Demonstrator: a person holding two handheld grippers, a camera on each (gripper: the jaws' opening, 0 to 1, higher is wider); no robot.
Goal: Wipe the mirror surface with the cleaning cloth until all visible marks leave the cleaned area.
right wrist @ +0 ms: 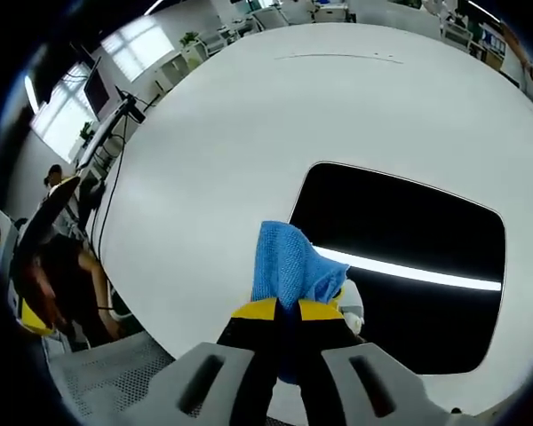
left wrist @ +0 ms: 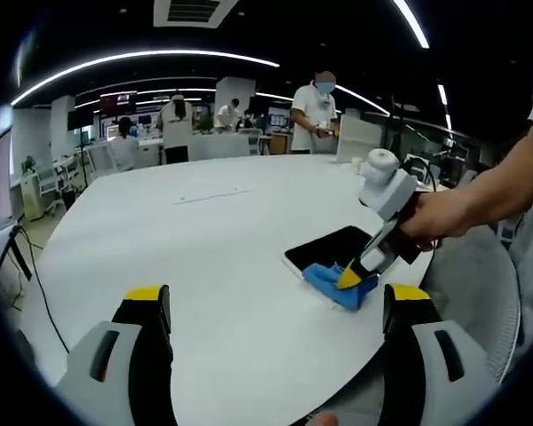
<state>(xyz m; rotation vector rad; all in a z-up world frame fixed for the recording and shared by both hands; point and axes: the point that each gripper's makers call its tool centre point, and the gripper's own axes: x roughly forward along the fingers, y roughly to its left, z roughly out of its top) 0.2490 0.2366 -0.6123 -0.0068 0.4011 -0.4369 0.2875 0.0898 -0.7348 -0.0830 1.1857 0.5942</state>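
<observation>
mirror: I see it flat on the white surface, near its edge
cloth: blue, bunched on the mirror's corner
right gripper: jaws pinching the cloth
left gripper: jaws spread, holding nothing, well apart from the mirror

right gripper pinching blue cloth, on mirror

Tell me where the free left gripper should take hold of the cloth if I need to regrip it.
Probably the bunched blue cloth sticking out past the right gripper, which is shut on its near end. That part rises off the mirror in a fold, so jaws could close across it. Come from the white table side, where the left gripper is open over bare table.
</observation>
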